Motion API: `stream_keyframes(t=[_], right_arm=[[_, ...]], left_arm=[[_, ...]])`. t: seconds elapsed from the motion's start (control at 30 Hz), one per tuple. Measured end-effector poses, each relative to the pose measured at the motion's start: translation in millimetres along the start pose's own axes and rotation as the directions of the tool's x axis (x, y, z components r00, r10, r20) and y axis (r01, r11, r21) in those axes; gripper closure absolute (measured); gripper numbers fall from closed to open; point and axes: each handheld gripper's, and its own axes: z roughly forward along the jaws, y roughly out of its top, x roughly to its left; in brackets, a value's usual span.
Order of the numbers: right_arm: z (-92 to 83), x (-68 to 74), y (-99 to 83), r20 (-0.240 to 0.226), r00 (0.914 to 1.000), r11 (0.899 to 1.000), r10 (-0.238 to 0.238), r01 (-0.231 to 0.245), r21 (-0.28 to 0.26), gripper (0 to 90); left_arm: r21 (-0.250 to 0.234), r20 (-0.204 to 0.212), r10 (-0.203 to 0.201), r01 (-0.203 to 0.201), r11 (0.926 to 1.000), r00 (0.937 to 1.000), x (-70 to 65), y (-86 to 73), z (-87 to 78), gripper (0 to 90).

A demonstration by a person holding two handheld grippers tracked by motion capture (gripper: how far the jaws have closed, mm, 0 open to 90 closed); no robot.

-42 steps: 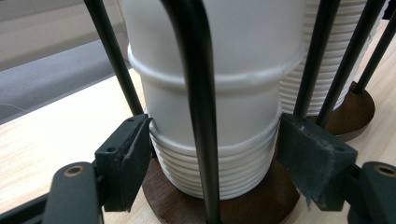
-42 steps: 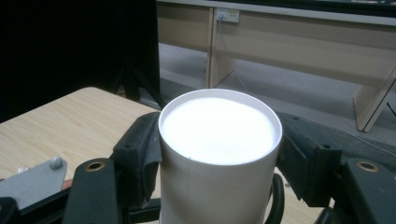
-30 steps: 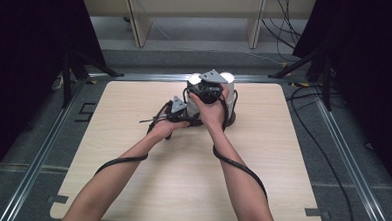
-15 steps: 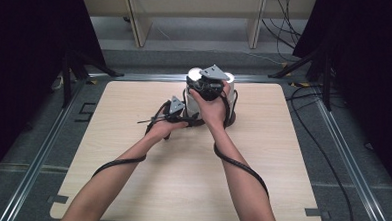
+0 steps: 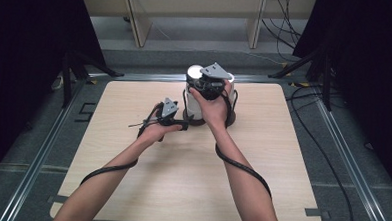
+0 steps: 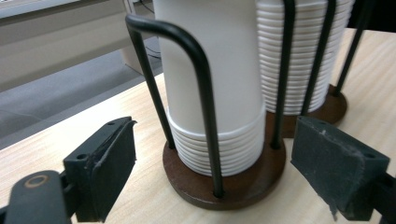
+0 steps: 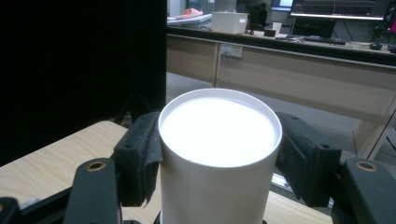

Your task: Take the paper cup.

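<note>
A black wire cup holder (image 6: 205, 93) on a brown round base (image 6: 243, 186) keeps a stack of white paper cups (image 6: 210, 84), with a second stack (image 6: 303, 56) behind it. My left gripper (image 6: 217, 172) is open; its jaws have just been opening and stand on either side of the wire loop and base without touching. In the high view the left gripper (image 5: 184, 124) sits just left of the holder (image 5: 203, 122). My right gripper (image 7: 219, 158) is shut on a white cup (image 7: 219, 135), upside down, at the top of the stack (image 5: 194, 103); the right gripper (image 5: 199, 80) is above the holder.
The holder stands at the back middle of a light wooden table (image 5: 180, 190). Dark curtains and tripod legs flank the table, and cables (image 5: 314, 95) lie on the floor at the right. A bench (image 7: 299, 70) runs beyond the far edge.
My left gripper has let go of the holder, spread its jaws and drawn back to the left. My right gripper has risen a little with the white cup.
</note>
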Motion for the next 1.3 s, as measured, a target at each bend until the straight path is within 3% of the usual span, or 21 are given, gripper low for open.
stream_keyframes(t=[0.13,0.23,0.33,0.37,0.43,0.5,0.6,0.67,0.73,0.77,0.8,0.83,0.87,0.9,0.93,1.0,1.07,1.13,1.2,1.23,1.3], right_arm=[[-2.4,-2.1,-0.3,-0.003,0.9997,1.000,-0.023,0.023,-0.009,35.6],[-7.1,-0.3,-0.9,-0.011,0.9998,1.000,0.016,-0.016,0.002,35.6],[-10.6,-1.0,-1.8,-0.020,0.9998,1.000,0.002,-0.002,0.000,35.5],[-11.4,-2.7,-1.8,-0.015,0.9996,1.000,-0.024,0.024,-0.014,35.6],[-14.5,0.1,-2.7,-0.030,0.9994,1.000,0.015,-0.015,-0.002,35.5],[-16.6,-0.8,-2.6,-0.030,0.9994,1.000,-0.016,0.016,-0.010,35.6],[-20.0,-0.4,-3.7,-0.035,0.9993,1.000,-0.013,0.013,-0.016,35.6],[-21.1,1.0,-4.1,-0.042,0.9991,1.000,0.002,-0.003,-0.011,35.6],[-23.2,0.4,-4.6,-0.040,0.9989,1.000,-0.023,0.023,-0.020,35.5],[-26.3,2.4,-5.1,-0.048,0.9987,1.000,-0.016,0.015,-0.016,35.5],[-26.3,2.4,-5.1,-0.048,0.9987,1.000,-0.016,0.015,-0.016,35.5],[-27.2,2.6,-5.3,-0.051,0.9984,0.999,-0.024,0.022,-0.023,35.6],[-28.1,3.5,-5.7,-0.055,0.9983,1.000,-0.019,0.018,-0.026,35.6],[-29.7,3.1,-5.8,-0.052,0.9981,0.999,-0.034,0.033,-0.027,35.5],[-31.5,5.5,-6.5,-0.066,0.9978,1.000,0.001,-0.002,-0.013,35.5],[-33.8,4.8,-7.7,-0.066,0.9977,0.999,-0.017,0.015,-0.029,35.6],[-37.7,6.5,-9.6,-0.080,0.9968,1.000,0.007,-0.009,-0.018,35.6],[-41.4,6.3,-11.6,-0.072,0.9971,0.999,-0.022,0.020,-0.031,35.6],[-45.3,8.9,-14.8,-0.100,0.9949,1.000,0.010,-0.013,-0.029,35.6],[-47.5,7.9,-16.0,-0.096,0.9953,0.999,-0.011,0.008,-0.034,35.5],[-51.6,9.8,-18.7,-0.111,0.9938,1.000,0.007,-0.009,-0.020,35.5]], left_arm=[[-0.030,0.006,0.014,-0.014,0.9994,0.9999,0.1,-2.4,-7.5,13.5],[-0.024,0.009,0.016,-0.016,0.9996,0.9998,-0.3,-3.7,-15.7,13.3],[-0.019,0.023,0.027,-0.026,0.9995,0.9994,-1.8,-5.4,-22.4,12.9],[-0.009,0.027,0.036,-0.036,0.9993,0.9990,-2.7,-5.8,-25.5,12.6],[-0.001,0.020,0.038,-0.038,0.9993,0.9991,-5.7,-8.1,-30.6,12.6],[-0.007,0.022,0.062,-0.062,0.9980,0.9978,-6.0,-9.2,-34.7,12.6],[-0.009,0.023,0.032,-0.032,0.9994,0.9992,-9.5,-12.2,-41.6,12.7],[-0.022,0.026,0.046,-0.045,0.9987,0.9986,-9.0,-11.9,-42.2,12.6],[-0.016,0.032,0.018,-0.017,0.9997,0.9993,-12.1,-12.3,-46.2,12.7],[-0.040,0.033,0.035,-0.034,0.9986,0.9988,-12.2,-11.8,-46.4,12.7],[-0.036,0.034,0.016,-0.015,0.9992,0.9993,-15.0,-12.1,-48.4,12.7],[-0.041,0.033,0.038,-0.037,0.9985,0.9987,-15.2,-11.0,-50.0,12.7],[-0.030,0.039,0.021,-0.020,0.9993,0.9990,-17.7,-11.0,-52.4,12.7],[-0.045,0.039,0.036,-0.034,0.9984,0.9986,-18.5,-10.1,-53.4,12.7],[-0.047,0.039,0.038,-0.036,0.9982,0.9985,-20.1,-9.6,-55.4,12.7],[-0.047,0.040,0.039,-0.037,0.9982,0.9985,-22.3,-9.0,-59.3,12.8],[-0.044,0.046,0.025,-0.023,0.9988,0.9986,-25.8,-9.5,-63.7,12.8],[-0.055,0.048,0.046,-0.044,0.9975,0.9978,-26.5,-9.1,-67.1,12.9],[-0.065,0.047,0.047,-0.044,0.9969,0.9978,-29.3,-10.0,-71.0,12.9],[-0.057,0.050,0.033,-0.030,0.9979,0.9982,-31.1,-10.6,-73.3,12.9],[-0.060,0.047,0.037,-0.035,0.9976,0.9982,-33.3,-10.9,-76.7,12.9]])
